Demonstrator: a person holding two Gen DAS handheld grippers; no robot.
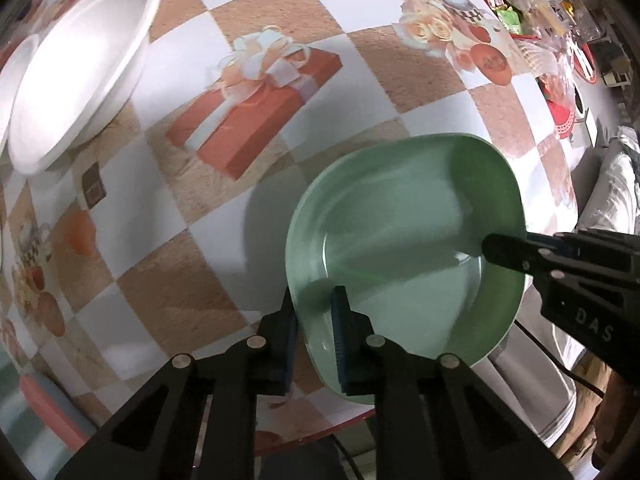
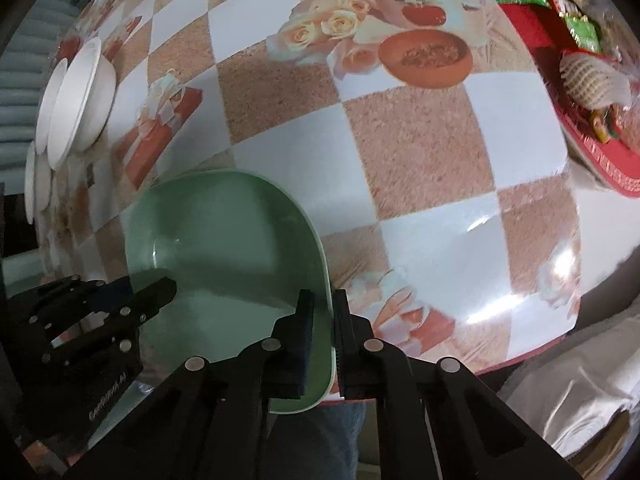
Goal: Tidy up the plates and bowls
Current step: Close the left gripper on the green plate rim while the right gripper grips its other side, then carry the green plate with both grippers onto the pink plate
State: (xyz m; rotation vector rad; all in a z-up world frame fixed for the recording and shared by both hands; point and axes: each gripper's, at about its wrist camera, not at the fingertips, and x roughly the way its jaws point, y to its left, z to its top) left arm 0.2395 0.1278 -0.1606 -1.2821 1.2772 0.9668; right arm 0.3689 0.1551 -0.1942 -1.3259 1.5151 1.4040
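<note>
The left claw [image 1: 314, 312] pinches the near rim of a green plate [image 1: 400, 248]; the right claw [image 2: 325, 312] pinches its opposite rim. The plate sits at the table's [image 2: 420, 152] near edge, partly overhanging it. White bowls [image 1: 80, 72] rest near the far left edge. Carrying it well likely means keeping both grips level and moving together.

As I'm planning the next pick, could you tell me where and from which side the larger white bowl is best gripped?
Take the white bowl by its thin flared rim, one finger inside and one outside. Probably come from the side facing the printed gift box, since smaller white dishes crowd its far side.
</note>
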